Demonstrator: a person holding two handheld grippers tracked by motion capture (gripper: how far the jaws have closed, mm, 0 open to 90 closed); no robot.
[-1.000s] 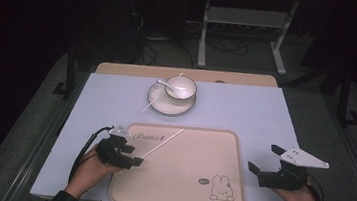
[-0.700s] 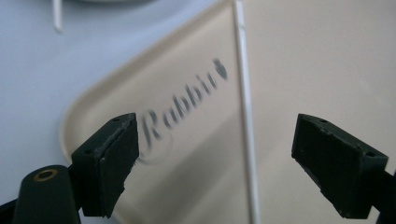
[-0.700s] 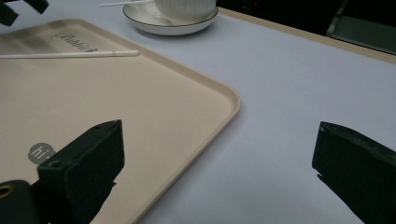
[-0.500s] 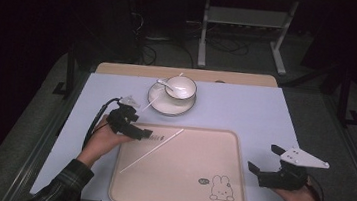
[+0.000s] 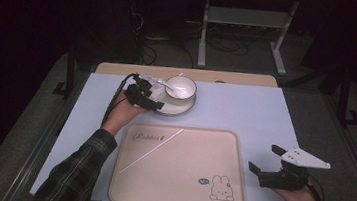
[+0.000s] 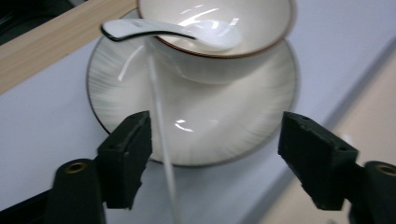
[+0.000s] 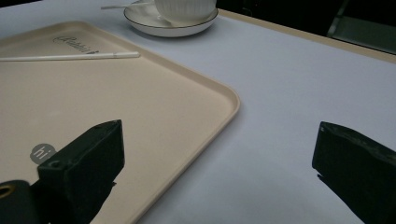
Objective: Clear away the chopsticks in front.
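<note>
Fingers of the left gripper (image 5: pixel 152 97) stand spread wide with nothing between them, poised just at the left rim of the saucer (image 5: pixel 178 110) at the far side of the table (image 5: pixel 245 112). Seen along that gripper in the left gripper view, one black finger (image 6: pixel 127 154) sits at the near-left edge of the saucer (image 6: pixel 196 135) and the other (image 6: pixel 317 163) just off its right edge, so the saucer and the bowl (image 6: pixel 219 42) standing on it lie straight ahead, between the two. A thin white stick (image 6: pixel 161 140) runs away from the gripper across the saucer toward the bowl, close beside the left finger; its long axis points nearly along the gripper's own line. A white spoon (image 6: pixel 177 32) rests in the bowl, its handle sticking out over the rim to the left.

The left gripper is much the nearer to this thing; it looks to be the one about to grasp there, probably the stick or the saucer's rim, though which cannot be told.

The right gripper (image 5: pixel 266 162) is well apart, at the near right of the table just beside the beige tray (image 5: pixel 182 191), its fingers (image 7: pixel 84 163) likewise apart and empty. A second white stick (image 5: pixel 151 150) lies slantwise on the tray.
</note>
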